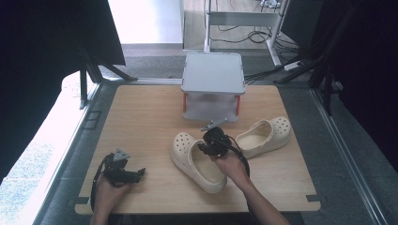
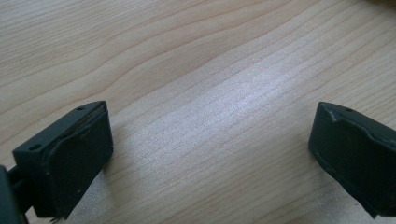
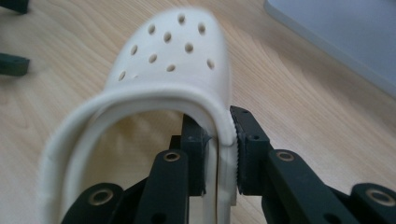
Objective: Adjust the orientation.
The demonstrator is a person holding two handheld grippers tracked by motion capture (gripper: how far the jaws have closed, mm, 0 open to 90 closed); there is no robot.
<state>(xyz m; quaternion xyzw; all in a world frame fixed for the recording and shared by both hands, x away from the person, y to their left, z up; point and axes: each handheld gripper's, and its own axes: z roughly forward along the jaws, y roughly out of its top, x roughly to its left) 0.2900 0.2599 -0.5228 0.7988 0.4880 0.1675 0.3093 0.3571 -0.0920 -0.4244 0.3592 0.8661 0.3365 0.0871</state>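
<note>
- you have one cream foam clog lying sole-down on the table, just in front of the grey lidded box and a little to its left; its perforated toe points toward the box, its open heel toward you.
- its side wall, at the edge of the foot opening, is pinched between the jaws of your right gripper; in the right gripper view the pads press on that rim from inside and outside.
- the second cream clog lies sole-down just in front of the box's right corner, its holed toe pointing right and away, apart from the first.
</note>
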